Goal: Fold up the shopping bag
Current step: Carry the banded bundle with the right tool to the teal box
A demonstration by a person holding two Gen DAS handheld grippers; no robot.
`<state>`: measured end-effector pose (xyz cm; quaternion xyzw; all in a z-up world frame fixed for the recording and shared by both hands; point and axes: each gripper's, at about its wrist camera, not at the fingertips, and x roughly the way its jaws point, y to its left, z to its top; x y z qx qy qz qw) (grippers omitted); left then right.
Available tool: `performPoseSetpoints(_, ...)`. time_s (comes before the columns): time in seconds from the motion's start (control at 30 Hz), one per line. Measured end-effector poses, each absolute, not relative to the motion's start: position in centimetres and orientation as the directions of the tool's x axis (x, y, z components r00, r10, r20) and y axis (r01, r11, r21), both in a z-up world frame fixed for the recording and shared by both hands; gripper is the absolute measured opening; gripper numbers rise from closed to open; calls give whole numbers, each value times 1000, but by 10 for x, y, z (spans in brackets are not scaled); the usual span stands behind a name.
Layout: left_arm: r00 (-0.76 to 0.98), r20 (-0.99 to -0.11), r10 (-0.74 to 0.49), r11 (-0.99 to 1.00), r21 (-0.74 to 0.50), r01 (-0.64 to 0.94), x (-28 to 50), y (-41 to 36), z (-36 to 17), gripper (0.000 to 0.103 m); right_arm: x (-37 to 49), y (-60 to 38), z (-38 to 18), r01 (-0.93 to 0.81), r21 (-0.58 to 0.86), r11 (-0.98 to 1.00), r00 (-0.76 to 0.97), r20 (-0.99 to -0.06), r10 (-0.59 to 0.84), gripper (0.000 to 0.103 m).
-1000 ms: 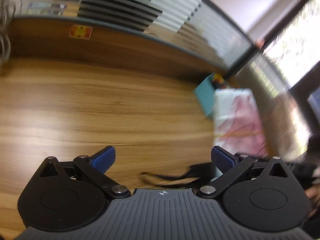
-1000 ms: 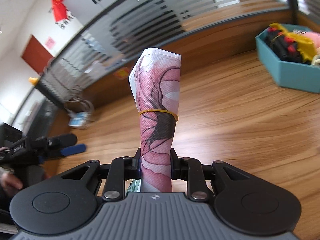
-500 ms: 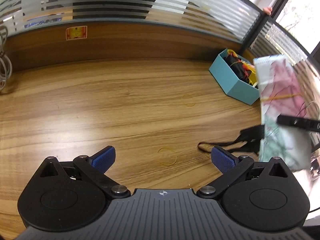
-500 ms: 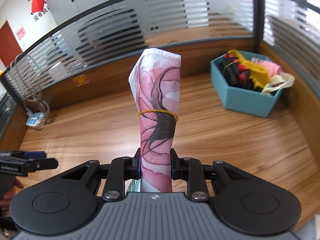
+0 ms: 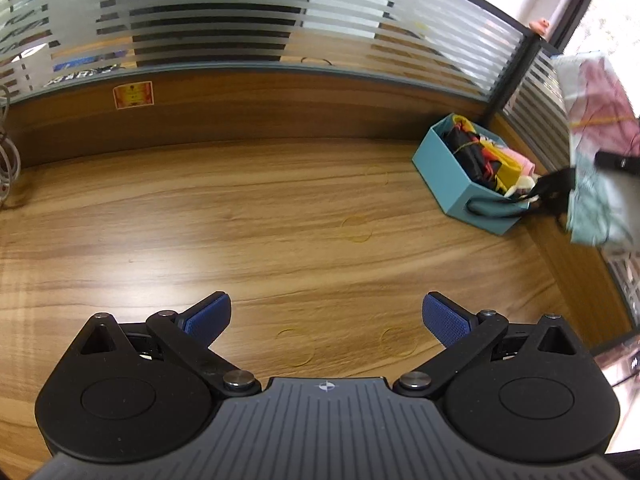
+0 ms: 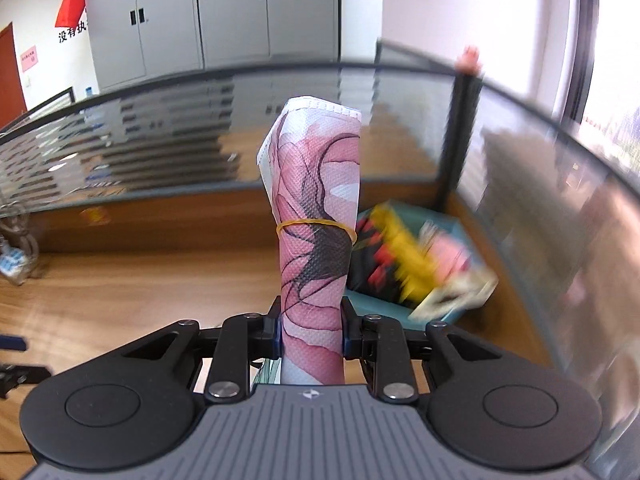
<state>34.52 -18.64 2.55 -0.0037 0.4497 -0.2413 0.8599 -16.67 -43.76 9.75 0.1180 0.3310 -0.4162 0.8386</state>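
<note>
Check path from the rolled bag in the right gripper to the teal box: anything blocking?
Nothing visible blocks it. The right gripper holds the rolled shopping bag in the air, with the open teal box just beyond. The box already holds other folded bags.

I get strong daylight from the window (image 5: pixel 608 20) at the upper right of my left view, blown out to white. It lays a soft sheen on the desk (image 5: pixel 200 232) toward its left edge. That view is sharp in the middle, but the rolled bag (image 5: pixel 596 140) at the right is smeared. My right view is blurred along its right side: the teal box (image 6: pixel 416 264) and glass partition (image 6: pixel 560 200) streak. Both fisheye views bend straight lines at the edges.
</note>
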Motion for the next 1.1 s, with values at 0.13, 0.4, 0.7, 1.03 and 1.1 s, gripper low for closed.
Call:
performPoseSetpoints(0.13, 500, -767, -402, 896, -217, 387, 338, -207, 29, 103, -174, -482, 120, 768, -182, 615, 408, -602, -687, 28)
performPoseSetpoints(0.4, 547, -753, -366, 920, -202, 337, 325, -237, 35, 103, -171, -568, 128, 735, -327, 594, 352, -564, -747, 29)
performPoseSetpoints(0.7, 566, -760, -320, 943, -196, 270, 326, -259, 34, 103, -127, -642, 57, 571, -577, 583, 217, -579, -786, 30)
performPoseSetpoints(1.03, 565, -781, -266, 961, -169, 218, 338, -271, 29, 103, -96, -696, -27, 489, -574, 657, 117, -703, -701, 37)
performPoseSetpoints(1.1, 561, -785, -263, 962, -166, 218, 339, -273, 28, 103, -93, -696, -37, 472, -568, 675, 115, -719, -685, 39)
